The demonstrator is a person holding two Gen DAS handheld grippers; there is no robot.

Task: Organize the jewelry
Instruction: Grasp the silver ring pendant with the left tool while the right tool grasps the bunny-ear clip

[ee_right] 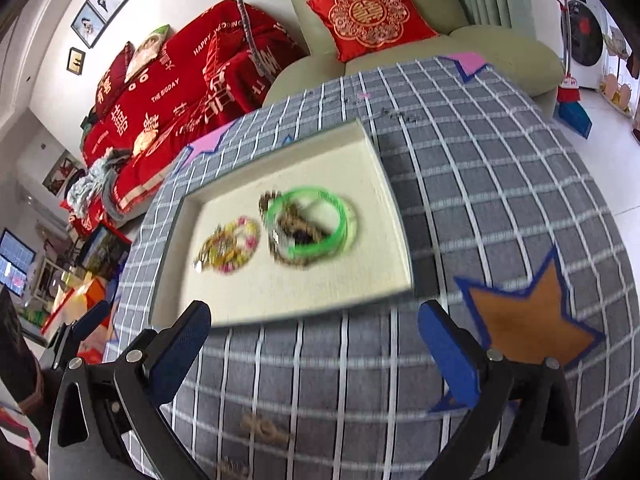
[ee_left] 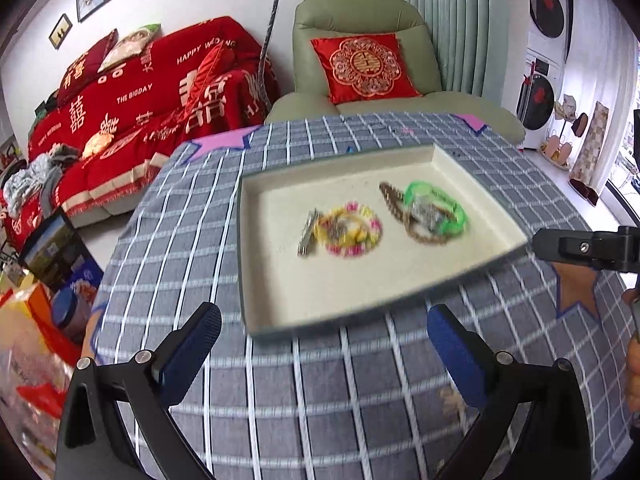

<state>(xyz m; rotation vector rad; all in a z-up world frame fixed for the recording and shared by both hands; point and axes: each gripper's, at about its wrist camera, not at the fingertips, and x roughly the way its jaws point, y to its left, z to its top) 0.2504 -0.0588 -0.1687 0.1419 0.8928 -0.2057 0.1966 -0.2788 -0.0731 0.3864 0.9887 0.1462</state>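
Note:
A cream tray [ee_left: 280,296] [ee_right: 188,280] sits on the grey checked tablecloth. In it lie a yellow and pink bead bracelet [ee_left: 352,230] [ee_right: 234,246], a silver clip [ee_left: 308,232], a green wristband [ee_left: 436,208] [ee_right: 316,220] and a brown chain [ee_left: 400,216] [ee_right: 296,256]. My left gripper [ee_left: 324,344] is open and empty, just in front of the tray's near edge. My right gripper [ee_right: 316,340] is open and empty, also in front of the tray; it shows at the right edge of the left wrist view [ee_left: 588,248].
An orange star patch [ee_right: 528,320] [ee_left: 576,284] lies on the cloth right of the tray, pink star patches [ee_left: 224,142] [ee_right: 468,60] at the far corners. A green armchair [ee_left: 360,12] with a red cushion and a red-covered sofa [ee_left: 140,92] stand beyond the table. Boxes [ee_left: 56,256] sit left.

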